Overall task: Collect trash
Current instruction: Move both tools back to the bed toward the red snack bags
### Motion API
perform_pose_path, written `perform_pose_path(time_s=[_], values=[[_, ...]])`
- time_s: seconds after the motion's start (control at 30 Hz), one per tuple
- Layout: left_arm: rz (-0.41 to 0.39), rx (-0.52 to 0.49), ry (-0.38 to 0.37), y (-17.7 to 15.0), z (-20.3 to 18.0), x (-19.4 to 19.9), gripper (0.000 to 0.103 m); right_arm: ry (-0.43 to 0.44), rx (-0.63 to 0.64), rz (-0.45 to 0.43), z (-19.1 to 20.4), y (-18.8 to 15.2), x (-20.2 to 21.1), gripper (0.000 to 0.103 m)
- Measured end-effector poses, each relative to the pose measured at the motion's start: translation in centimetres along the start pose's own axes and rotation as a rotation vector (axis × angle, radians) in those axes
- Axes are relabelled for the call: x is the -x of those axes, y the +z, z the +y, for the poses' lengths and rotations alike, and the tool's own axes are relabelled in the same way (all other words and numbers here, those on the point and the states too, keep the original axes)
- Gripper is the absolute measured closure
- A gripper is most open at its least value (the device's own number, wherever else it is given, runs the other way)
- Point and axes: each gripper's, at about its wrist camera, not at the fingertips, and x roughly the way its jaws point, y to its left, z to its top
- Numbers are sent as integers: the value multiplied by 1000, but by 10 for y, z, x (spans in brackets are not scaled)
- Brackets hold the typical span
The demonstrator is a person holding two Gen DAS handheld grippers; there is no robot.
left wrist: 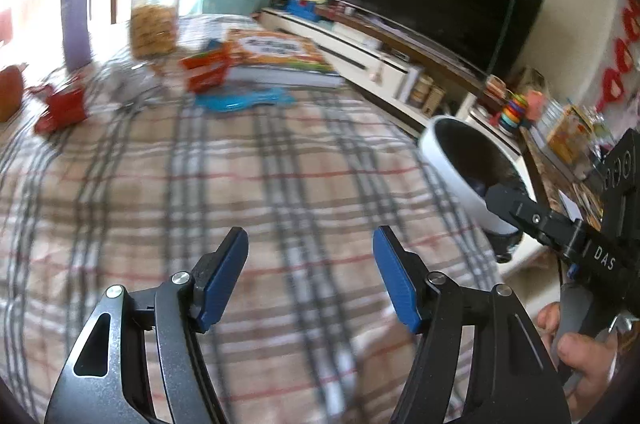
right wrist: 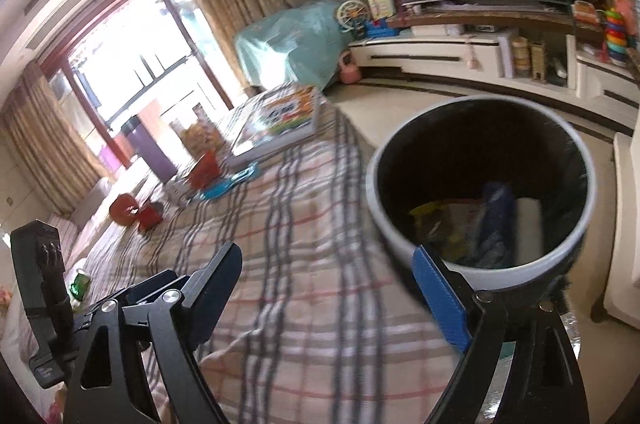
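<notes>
White round trash bin [right wrist: 480,184] with black liner, upright, mouth open, standing on the floor right at the edge of the plaid-covered surface [right wrist: 304,224]. Inside: yellow wrapper [right wrist: 430,214], dark blue crumpled piece [right wrist: 496,220], white piece [right wrist: 530,224], all low in the bin, blurred. Left wrist view shows the same bin [left wrist: 444,160] at the right edge of the plaid cloth [left wrist: 240,184]. Still on the cloth at the far end: red crumpled packaging [left wrist: 60,108], orange-red snack box [left wrist: 206,68], blue flat wrapper [left wrist: 244,100] just beside it. Motion blur, details unclear.
</notes>
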Motion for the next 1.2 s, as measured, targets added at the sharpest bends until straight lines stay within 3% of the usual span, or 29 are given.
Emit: perform_pose_path(time_s=[0.33,1.2], values=[[-19,106,76,-5,63,17,36,64,65,65,50,-13,-38,14],[-20,214,174,6,133,19,32,125,140,139,108,-6,-100,14]])
